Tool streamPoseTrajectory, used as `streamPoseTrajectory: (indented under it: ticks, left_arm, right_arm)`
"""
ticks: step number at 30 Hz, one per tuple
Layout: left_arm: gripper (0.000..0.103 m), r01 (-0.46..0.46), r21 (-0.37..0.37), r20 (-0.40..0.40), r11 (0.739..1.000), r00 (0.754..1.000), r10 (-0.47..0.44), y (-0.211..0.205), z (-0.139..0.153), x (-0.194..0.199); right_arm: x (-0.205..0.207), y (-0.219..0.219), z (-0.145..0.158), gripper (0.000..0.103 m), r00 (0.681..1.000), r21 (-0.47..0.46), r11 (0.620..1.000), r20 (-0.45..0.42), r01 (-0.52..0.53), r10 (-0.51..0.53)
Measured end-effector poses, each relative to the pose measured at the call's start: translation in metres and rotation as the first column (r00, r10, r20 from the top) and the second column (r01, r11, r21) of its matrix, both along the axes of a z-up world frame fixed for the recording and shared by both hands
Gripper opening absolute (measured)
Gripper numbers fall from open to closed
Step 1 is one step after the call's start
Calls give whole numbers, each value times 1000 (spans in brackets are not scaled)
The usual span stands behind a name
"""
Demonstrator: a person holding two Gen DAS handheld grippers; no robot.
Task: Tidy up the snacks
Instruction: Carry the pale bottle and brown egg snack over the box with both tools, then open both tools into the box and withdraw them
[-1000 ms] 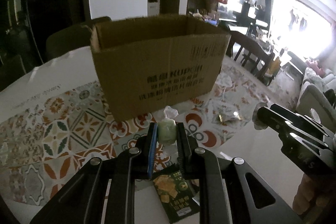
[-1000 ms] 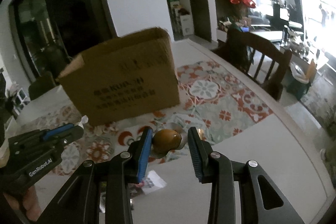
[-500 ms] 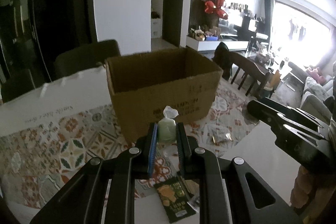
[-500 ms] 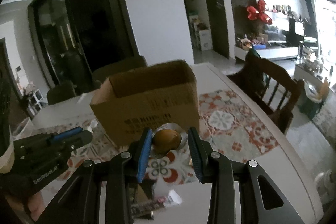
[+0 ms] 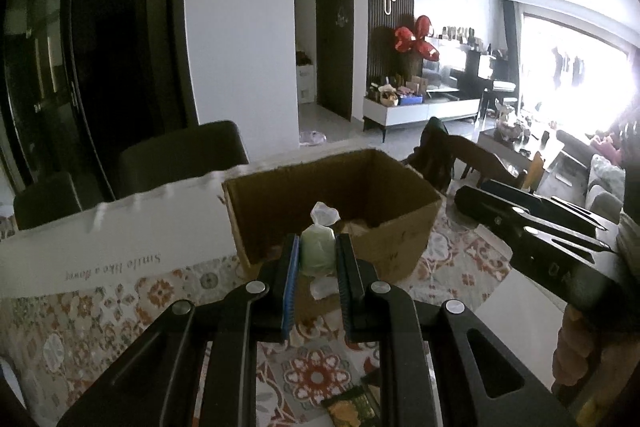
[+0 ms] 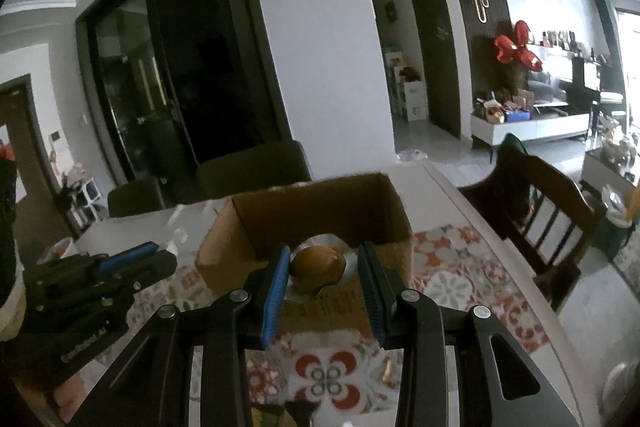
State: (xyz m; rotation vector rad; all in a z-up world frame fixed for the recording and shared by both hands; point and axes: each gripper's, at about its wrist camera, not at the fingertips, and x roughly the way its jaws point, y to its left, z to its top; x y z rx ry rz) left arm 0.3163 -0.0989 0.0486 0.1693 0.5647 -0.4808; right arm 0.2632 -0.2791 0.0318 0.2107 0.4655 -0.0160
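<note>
Your open cardboard box (image 5: 336, 203) sits at frame centre on the patterned tablecloth (image 5: 100, 311). Your left gripper (image 5: 317, 259) pinches a pale green wrapped sweet (image 5: 317, 254); your right gripper (image 6: 325, 269) clamps a brown snack (image 6: 318, 268) in clear wrap. Releasing before either clears the near wall could drop both 2 outside.

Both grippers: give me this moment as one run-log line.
left gripper: shut on green wrapped snack | right gripper: shut on brown wrapped snack | cardboard box: open, just ahead

Matt cardboard box (image 5: 404, 239) on a glossy patterned tablecloth (image 5: 80, 311).
</note>
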Motion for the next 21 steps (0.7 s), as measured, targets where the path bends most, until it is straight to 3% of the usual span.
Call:
streamPoseTrajectory:
  ticks: [8, 21]
  left_arm:
    - [19, 12, -2, 24, 1000, 1000, -12, -7, 11, 15]
    - [19, 15, 20, -14, 1000, 1000, -15, -21, 6, 60]
  right_arm:
    - [24, -4, 15, 36, 1000, -14, 1000, 24, -16, 16]
    - [73, -15, 11, 36, 999, -14, 1000, -27, -26, 26]
